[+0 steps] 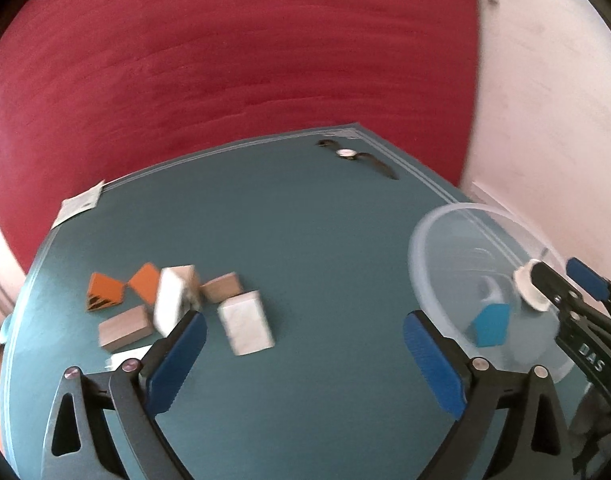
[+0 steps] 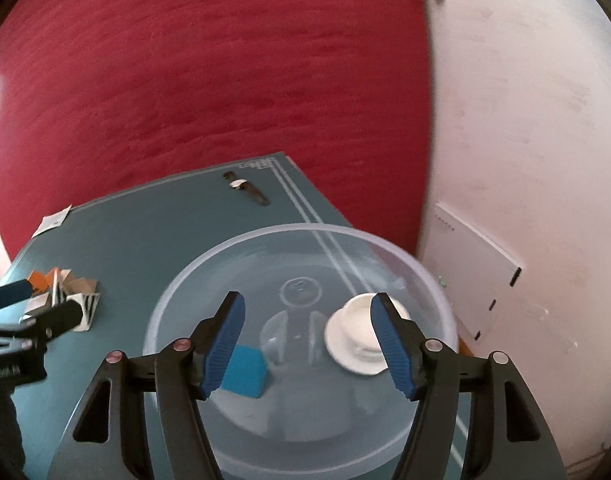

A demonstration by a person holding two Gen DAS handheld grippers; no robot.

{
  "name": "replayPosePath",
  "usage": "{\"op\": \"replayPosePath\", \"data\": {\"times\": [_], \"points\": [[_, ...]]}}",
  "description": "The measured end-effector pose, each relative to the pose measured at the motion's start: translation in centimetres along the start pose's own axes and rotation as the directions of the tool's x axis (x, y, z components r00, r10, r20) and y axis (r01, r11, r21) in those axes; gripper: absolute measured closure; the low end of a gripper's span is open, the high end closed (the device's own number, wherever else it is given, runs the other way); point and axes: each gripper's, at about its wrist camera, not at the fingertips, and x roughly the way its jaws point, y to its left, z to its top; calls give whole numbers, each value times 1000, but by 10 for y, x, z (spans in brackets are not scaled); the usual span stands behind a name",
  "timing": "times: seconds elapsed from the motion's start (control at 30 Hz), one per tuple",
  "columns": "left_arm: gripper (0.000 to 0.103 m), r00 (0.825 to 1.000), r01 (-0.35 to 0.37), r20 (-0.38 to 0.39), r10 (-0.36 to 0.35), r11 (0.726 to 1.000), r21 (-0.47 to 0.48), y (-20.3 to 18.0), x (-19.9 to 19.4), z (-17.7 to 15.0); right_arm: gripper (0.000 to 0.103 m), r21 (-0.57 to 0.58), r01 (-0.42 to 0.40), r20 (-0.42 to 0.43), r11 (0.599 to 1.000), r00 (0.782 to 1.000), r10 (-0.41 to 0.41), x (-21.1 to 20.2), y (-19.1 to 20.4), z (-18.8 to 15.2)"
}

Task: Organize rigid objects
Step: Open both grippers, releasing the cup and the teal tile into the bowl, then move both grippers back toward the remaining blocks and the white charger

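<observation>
The left gripper has two black plastic arms ending in flat fingers faced with ribbed blue pads. Each arm is a forked, triangular frame with a cut-out window, joined by round silver pivot pins with a pinkish sheen. The right gripper is built the same way: black forked arms, silver pins, blue ribbed pads on its fingers. Seen from the left wrist camera, the side of the right gripper carries white letters reading "DAS".

The left hand-held gripper hangs open above the teal mat, wooden blocks beside its left finger.
</observation>
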Motion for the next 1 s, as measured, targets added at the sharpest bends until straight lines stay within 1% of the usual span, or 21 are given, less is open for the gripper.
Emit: {"op": "replayPosePath", "data": {"times": [0.1,0.33,0.47,0.73,1.0], "points": [[2,999,-40,0,40,999,-27,17,-3,-5,32,-20,-22,-2,1000,1000,22,-2,8,-2],[1,992,-124,-25,122,986,-113,61,-5,-17,32,-63,-69,-7,996,998,68,-7,34,-6],[1,987,-160,-38,156,977,-138,78,-8,-27,32,-81,-91,-12,993,996,90,-10,46,-7],[1,977,-208,-91,194,958,-196,107,-6,-43,32,-116,-133,-21,984,991,132,-14,70,-10],[1,967,-239,-146,208,939,-248,127,7,-49,32,-157,-214,-50,964,977,208,-14,101,-15]]}}
